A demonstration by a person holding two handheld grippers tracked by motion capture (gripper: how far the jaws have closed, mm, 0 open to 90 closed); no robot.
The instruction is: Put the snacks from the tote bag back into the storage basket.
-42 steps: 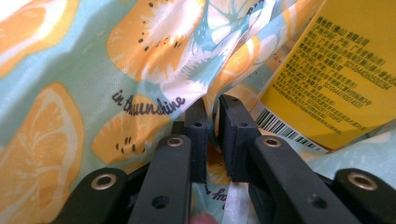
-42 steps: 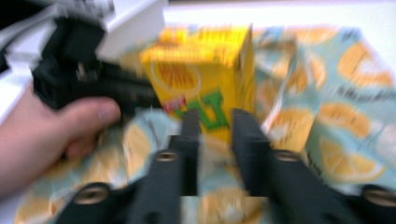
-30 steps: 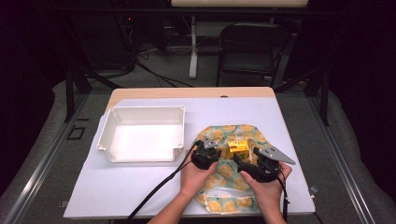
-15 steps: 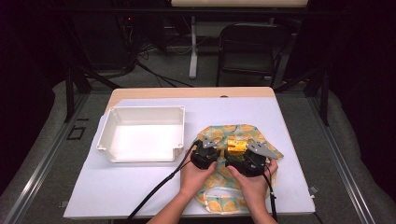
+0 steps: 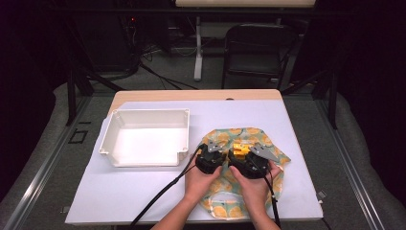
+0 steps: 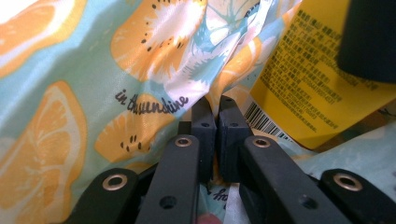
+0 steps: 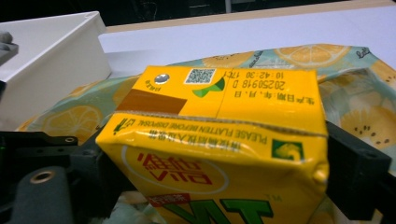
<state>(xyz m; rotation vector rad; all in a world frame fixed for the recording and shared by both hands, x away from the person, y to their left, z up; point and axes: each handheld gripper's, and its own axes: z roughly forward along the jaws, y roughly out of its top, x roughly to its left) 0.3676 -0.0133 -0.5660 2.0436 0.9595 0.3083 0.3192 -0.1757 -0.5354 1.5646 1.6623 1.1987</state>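
Yellow drink carton [image 7: 219,140] sits clamped across its sides in the right hand-held gripper [image 5: 249,160], over the lemon-print fabric bag [image 5: 261,143] on the table [image 5: 143,201]. Carton looks light and crushable; bag soft, floppy. Left hand-held gripper [image 6: 217,119] pinches a bag fold. Hands side by side, angled down.
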